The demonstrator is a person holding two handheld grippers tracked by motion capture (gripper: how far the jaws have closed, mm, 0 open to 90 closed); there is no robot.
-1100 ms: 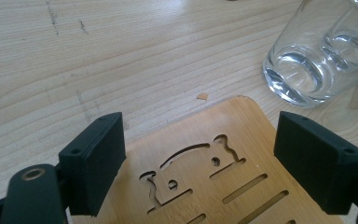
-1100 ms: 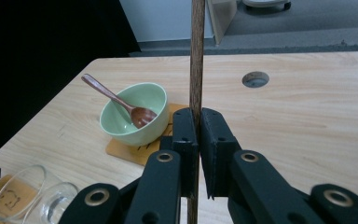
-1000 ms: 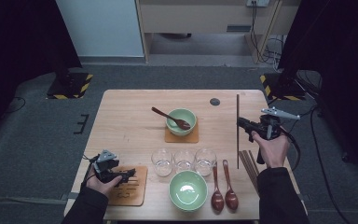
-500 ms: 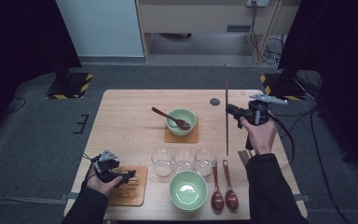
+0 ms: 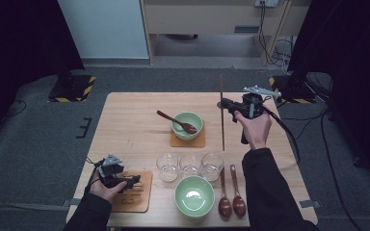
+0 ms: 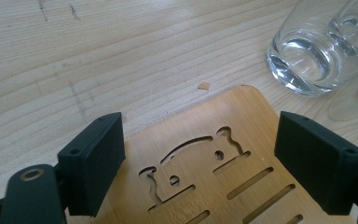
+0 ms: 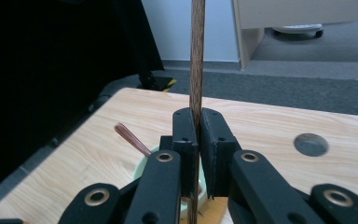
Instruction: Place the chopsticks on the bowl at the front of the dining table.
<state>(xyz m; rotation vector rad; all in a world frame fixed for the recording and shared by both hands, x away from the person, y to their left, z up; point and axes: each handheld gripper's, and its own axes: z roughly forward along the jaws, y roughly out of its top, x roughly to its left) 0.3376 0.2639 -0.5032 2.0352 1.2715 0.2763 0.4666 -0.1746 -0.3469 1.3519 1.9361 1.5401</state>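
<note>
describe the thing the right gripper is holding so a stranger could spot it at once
Start at the wooden table, far right side, where the right gripper is raised. Clamped in its jaws is a dark wooden chopstick, standing upright above the table, unlike the two spoons lying flat near the front edge.

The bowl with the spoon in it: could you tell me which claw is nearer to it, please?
Right. The right claw holds a chopstick just beside the bowl; the left claw rests on the mat.

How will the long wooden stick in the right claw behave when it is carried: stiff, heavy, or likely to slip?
The stick stays straight above and below the right claw, so it is probably stiff. It looks thin, so likely light. The shut pads grip one short stretch of it, so it may pivot or slide if bumped.
</note>
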